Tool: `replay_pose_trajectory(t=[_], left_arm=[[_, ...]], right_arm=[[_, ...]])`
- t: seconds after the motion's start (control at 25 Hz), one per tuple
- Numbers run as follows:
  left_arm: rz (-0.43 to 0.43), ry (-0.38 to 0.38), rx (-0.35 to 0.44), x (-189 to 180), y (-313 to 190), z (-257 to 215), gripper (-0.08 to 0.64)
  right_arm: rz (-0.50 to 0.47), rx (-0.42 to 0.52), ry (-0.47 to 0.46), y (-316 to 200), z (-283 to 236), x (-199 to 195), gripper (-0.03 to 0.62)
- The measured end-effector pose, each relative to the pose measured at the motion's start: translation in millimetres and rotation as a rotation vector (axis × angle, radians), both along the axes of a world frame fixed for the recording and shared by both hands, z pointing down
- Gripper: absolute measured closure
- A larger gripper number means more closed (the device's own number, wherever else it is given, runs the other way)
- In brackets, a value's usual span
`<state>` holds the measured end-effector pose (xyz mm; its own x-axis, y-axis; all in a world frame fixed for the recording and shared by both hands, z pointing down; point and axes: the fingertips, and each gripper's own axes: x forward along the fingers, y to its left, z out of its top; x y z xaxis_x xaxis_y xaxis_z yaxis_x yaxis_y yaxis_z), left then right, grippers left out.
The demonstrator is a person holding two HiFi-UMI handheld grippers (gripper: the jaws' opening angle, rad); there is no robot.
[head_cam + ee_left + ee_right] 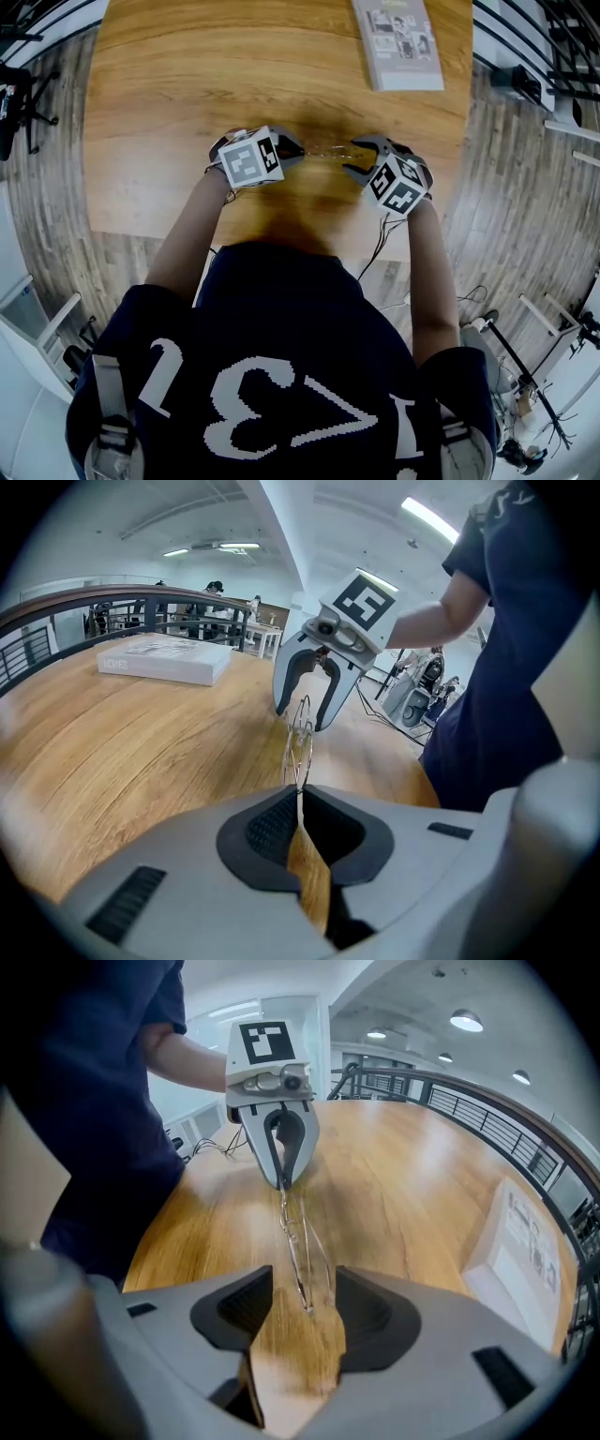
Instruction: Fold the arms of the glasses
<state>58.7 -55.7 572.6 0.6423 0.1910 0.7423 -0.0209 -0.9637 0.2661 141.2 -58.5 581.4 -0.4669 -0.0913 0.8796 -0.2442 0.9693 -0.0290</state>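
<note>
**Left clamped on glasses, right wide open**

Left gripper (286, 150): jaws together, pinching one end of the glasses (323, 150). In the left gripper view the thin wire frame (300, 747) comes straight out of the closed pads (267, 827) and runs toward the other gripper. It points steeply down at the table (234, 66).

Glasses: between the two grippers, near the table's front edge, low over the wood. Can't tell whether they rest on it. They show edge-on in both gripper views, so the arm positions are hard to read. In the right gripper view two wires spread slightly apart at the near end (298, 1241).

Right gripper (354, 157): jaws well apart. The free end of the glasses sits in the gap, closer to the right-hand pad (366, 1312), and neither pad presses on it. It faces the left gripper head-on

Book (398, 42): flat on the table's far right, well apart from both grippers
</note>
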Motion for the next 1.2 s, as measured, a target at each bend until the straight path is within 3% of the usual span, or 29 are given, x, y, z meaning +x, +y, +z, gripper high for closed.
replay_pose_trajectory(t=[0.04,0.16,0.2,0.4,0.6,0.8,0.88,1.0,1.12,1.2], left_arm=[[-0.001,0.000,-0.002,0.0,0.2,-0.1,0.531],[-0.009,0.000,0.003,-1.0,-2.8,-0.2,0.531],[-0.015,0.003,0.012,-1.1,-5.0,-0.5,0.531],[-0.106,0.018,0.028,-3.8,-18.0,-1.8,0.529],[-0.231,0.057,0.022,-15.3,-38.0,-4.1,0.529],[-0.305,0.082,0.027,-23.9,-50.9,-8.5,0.529],[-0.335,0.107,0.048,-24.4,-55.8,-14.4,0.531],[-0.376,0.175,0.097,-23.5,-63.7,-31.3,0.531],[-0.417,0.233,0.159,-23.3,-73.0,-53.5,0.531],[-0.455,0.270,0.213,-24.1,-82.1,-72.9,0.534]], right_arm=[[0.000,0.000,-0.001,-0.1,0.3,-1.0,0.372],[0.014,0.035,-0.003,-4.7,-3.1,-2.0,0.519],[0.023,0.041,-0.008,-6.4,-4.3,-2.2,0.541],[0.082,0.013,-0.026,-14.5,-2.0,-0.7,0.549],[0.210,-0.032,-0.051,-31.0,2.3,5.5,0.547],[0.264,-0.003,-0.056,-41.9,4.9,8.8,0.447],[0.285,0.010,-0.065,-44.1,2.3,9.8,0.442],[0.352,0.076,-0.117,-53.4,-15.9,13.0,0.438],[0.471,0.204,-0.229,-70.4,-54.9,19.7,0.540],[0.550,0.287,-0.312,-82.7,-84.0,27.0,0.556]])
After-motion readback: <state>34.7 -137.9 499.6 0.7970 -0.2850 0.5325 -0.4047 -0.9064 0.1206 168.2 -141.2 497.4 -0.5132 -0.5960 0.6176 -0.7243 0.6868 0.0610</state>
